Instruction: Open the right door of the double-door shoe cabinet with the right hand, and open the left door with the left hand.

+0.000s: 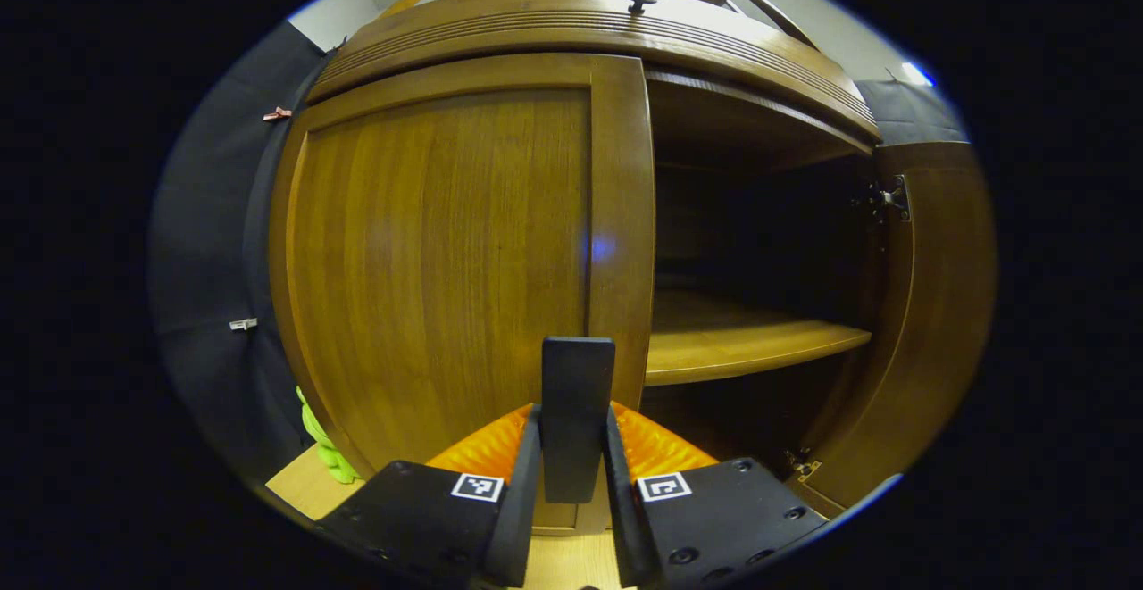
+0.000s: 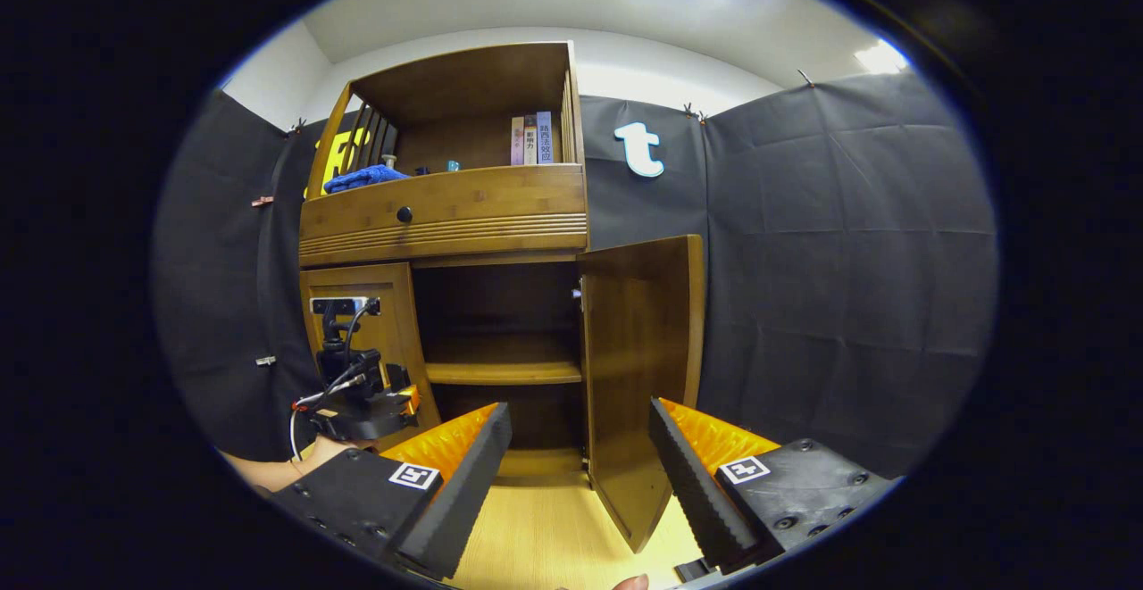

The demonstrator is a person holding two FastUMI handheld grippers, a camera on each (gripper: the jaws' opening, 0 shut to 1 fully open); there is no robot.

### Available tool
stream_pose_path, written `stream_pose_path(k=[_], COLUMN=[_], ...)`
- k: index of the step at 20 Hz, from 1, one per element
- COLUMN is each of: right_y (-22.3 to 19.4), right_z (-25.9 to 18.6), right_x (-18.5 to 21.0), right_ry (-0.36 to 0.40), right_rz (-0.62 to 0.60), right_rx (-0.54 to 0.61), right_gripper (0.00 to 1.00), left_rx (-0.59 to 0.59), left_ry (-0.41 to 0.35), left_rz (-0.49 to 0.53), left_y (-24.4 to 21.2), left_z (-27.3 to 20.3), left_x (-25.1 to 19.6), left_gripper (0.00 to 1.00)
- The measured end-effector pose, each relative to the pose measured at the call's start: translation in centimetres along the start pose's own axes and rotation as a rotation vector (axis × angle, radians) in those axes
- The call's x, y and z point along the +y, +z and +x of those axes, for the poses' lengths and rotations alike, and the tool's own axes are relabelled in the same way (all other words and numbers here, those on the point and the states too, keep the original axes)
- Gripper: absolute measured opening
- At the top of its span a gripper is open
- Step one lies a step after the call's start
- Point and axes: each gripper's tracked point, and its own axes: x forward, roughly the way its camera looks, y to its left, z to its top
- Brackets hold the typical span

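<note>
In the left gripper view the left gripper (image 1: 576, 483) sits at 6 o'clock, its two fingers pressed on a flat black handle (image 1: 577, 411) that stands upright between them at the inner edge of the left door (image 1: 446, 260), which is shut. At 3 o'clock the cabinet's right half gapes, showing a bare shelf (image 1: 741, 340) and the swung-out right door (image 1: 929, 322). In the right gripper view the right gripper (image 2: 580, 465) hangs with jaws spread wide, touching nothing, the open right door (image 2: 638, 367) straight ahead at 12 o'clock. The shoe cabinet (image 2: 446, 215) carries books (image 2: 531, 139) on top at 11 o'clock; their spine writing is too small to read. Each gripper bears small square black-and-white markers.
</note>
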Motion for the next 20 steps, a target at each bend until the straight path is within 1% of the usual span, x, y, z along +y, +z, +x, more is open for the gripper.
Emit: stream_pose_path(k=[2, 4, 5, 6, 7, 10, 13, 16, 17, 18, 19, 20], right_y=[-0.1, -0.3, -0.3, -0.2, -0.2, -0.2, -0.1, 0.2, 0.3, 0.4, 0.4, 0.4], right_z=[-0.1, 0.0, -0.1, -0.2, -0.4, -0.6, -1.1, -1.6, -1.8, -1.9, -2.0, -2.0], right_x=[-0.4, -0.8, -0.9, -1.1, -1.2, -1.6, -1.6, -1.3, -0.9, -0.6, -0.2, 0.3], right_ry=[-0.013, -0.022, -0.027, -0.029, -0.031, -0.034, -0.027, -0.016, -0.009, -0.001, 0.008, 0.018], right_rz=[-0.004, 0.001, 0.007, 0.013, 0.015, 0.017, 0.023, 0.015, 0.017, 0.017, 0.017, 0.016], right_rx=[0.002, 0.008, 0.008, 0.009, 0.006, 0.004, 0.001, -0.010, -0.012, -0.015, -0.017, -0.018], right_gripper=[0.92, 0.92, 0.98, 0.92, 0.92, 0.94, 0.96, 1.00, 0.98, 1.00, 0.98, 0.98], left_rx=[0.008, 0.024, 0.029, 0.032, 0.032, 0.029, 0.030, 0.042, 0.041, 0.045, 0.045, 0.048], left_ry=[0.011, 0.025, 0.030, 0.033, 0.033, 0.035, 0.029, 0.025, 0.028, 0.032, 0.035, 0.037], left_rz=[0.019, 0.018, 0.010, 0.005, 0.006, 0.014, 0.014, 0.005, 0.005, 0.007, 0.013, 0.014], left_y=[-0.2, -0.5, -0.5, -0.4, -0.5, -0.3, -1.0, -1.2, -1.3, -1.5, -1.6, -1.7], left_z=[0.0, -0.1, -0.2, -0.5, -0.8, -2.0, -5.1, -7.9, -8.9, -9.9, -10.9, -11.8], left_x=[0.0, 0.1, 0.1, 0.1, 0.2, 0.4, 1.0, 2.0, 2.4, 2.9, 3.3, 3.9], left_gripper=[0.37, 0.35, 0.35, 0.34, 0.31, 0.30, 0.27, 0.28, 0.28, 0.28, 0.28, 0.27])
